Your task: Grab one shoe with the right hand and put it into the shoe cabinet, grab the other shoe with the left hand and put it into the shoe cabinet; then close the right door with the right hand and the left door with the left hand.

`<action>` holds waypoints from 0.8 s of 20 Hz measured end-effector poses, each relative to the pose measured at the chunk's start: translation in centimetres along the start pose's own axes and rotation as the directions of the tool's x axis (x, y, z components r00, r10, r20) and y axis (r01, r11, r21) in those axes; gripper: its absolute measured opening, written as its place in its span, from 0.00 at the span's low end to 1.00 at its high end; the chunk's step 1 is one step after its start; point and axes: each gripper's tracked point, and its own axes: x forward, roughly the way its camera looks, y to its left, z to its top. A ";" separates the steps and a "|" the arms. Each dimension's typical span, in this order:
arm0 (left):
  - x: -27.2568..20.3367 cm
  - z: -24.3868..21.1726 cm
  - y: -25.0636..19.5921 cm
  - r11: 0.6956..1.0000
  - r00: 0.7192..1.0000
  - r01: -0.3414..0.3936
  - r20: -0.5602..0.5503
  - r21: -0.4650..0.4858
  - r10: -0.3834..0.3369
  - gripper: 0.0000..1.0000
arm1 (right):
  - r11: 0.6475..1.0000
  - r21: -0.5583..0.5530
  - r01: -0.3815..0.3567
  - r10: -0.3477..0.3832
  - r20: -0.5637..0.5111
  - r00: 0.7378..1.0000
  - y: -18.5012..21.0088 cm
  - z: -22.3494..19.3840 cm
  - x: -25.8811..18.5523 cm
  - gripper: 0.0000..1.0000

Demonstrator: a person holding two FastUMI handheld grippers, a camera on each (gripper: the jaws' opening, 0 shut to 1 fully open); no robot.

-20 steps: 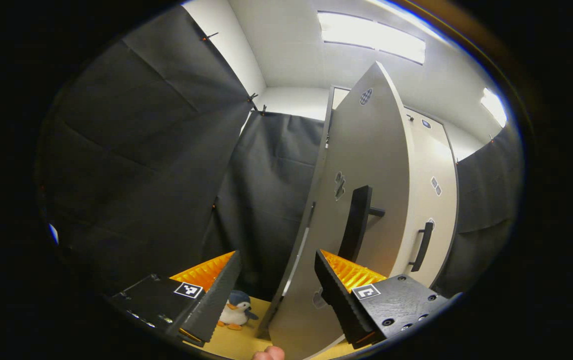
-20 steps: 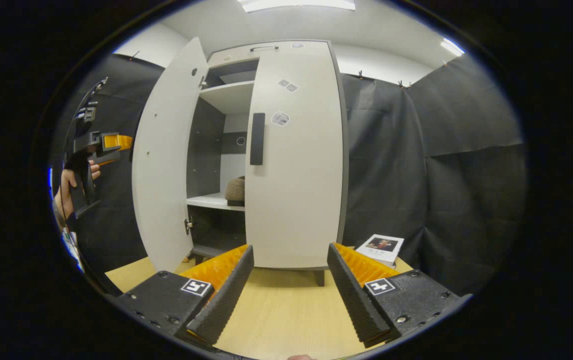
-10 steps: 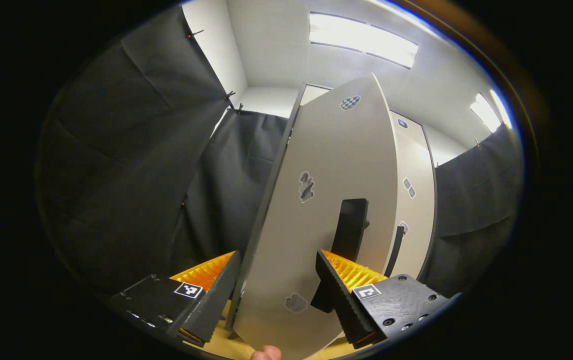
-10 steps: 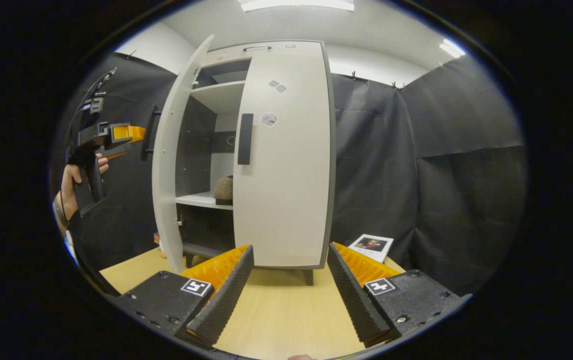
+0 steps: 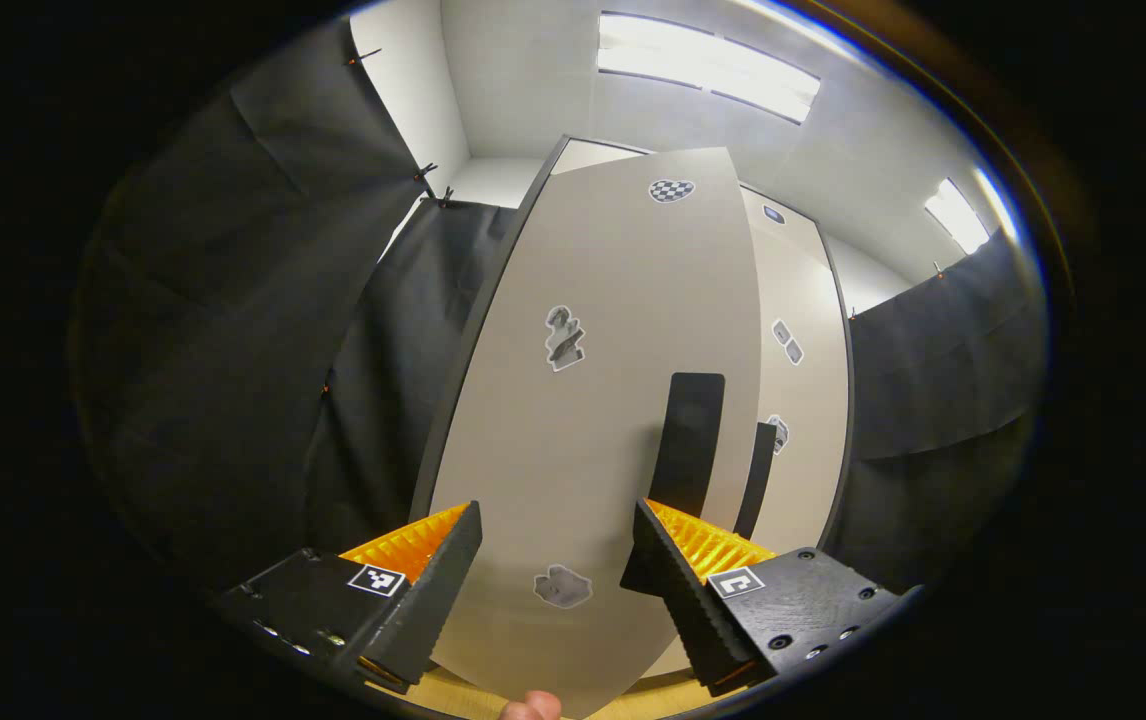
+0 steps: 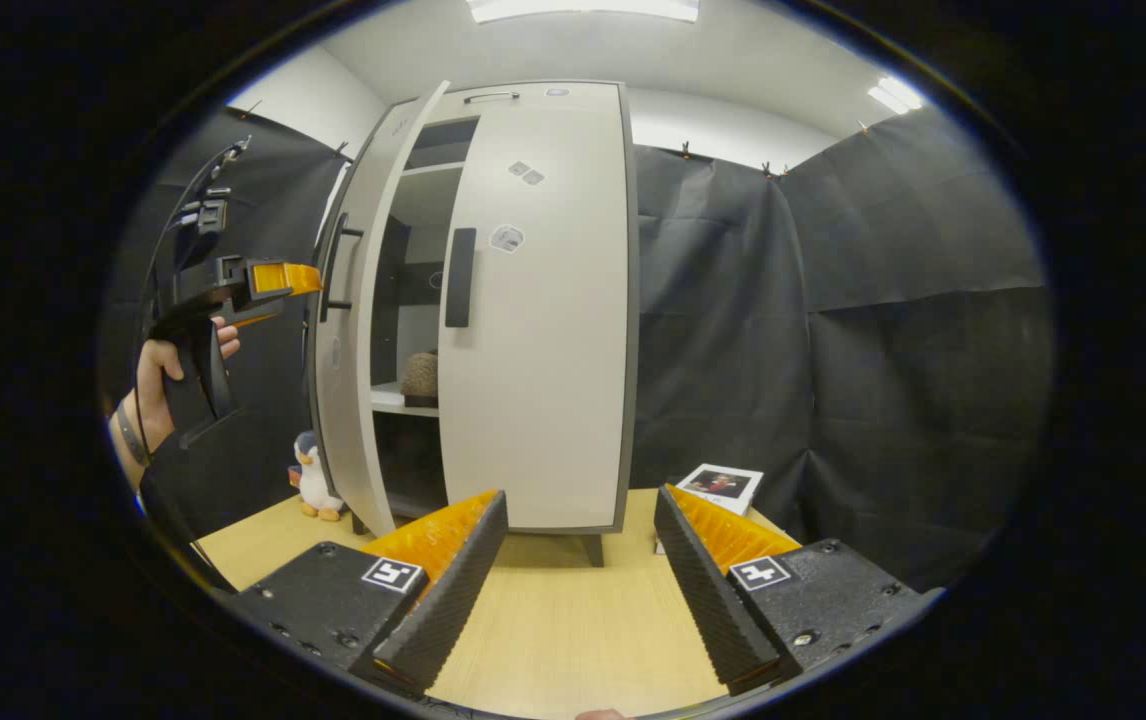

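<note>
- Left hand-held gripper (image 5: 553,575): we see its fingers spread wide, empty, facing the left door (image 5: 593,420), ajar.
- Right hand-held gripper (image 6: 578,575): wide, empty, above the bench (image 6: 573,640).

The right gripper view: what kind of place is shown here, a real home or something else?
Probably a recording booth staged as a home, not a real room. Black cloth walls hang on clips, a tall white two-door shoe cabinet stands on a pale wooden floor, and a small plush penguin sits beside it.

A shoe (image 6: 421,376) sits inside the cabinet (image 6: 533,330) — penguin toy (image 6: 310,478) left, book (image 6: 718,483) right
</note>
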 end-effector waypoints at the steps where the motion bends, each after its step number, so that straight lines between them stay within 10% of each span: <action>1: 0.0 0.0 -0.3 1.000 1.000 0.007 -0.002 0.000 -0.007 0.94 | 1.000 0.002 0.003 -0.003 -0.002 1.000 -0.1 -0.1 -0.1 0.97; 16: -6.2 -2.9 -3.4 0.998 0.991 0.062 -0.121 0.028 -0.058 0.94 | 0.999 0.049 -0.021 0.023 -0.023 0.999 0.5 -1.4 0.0 0.97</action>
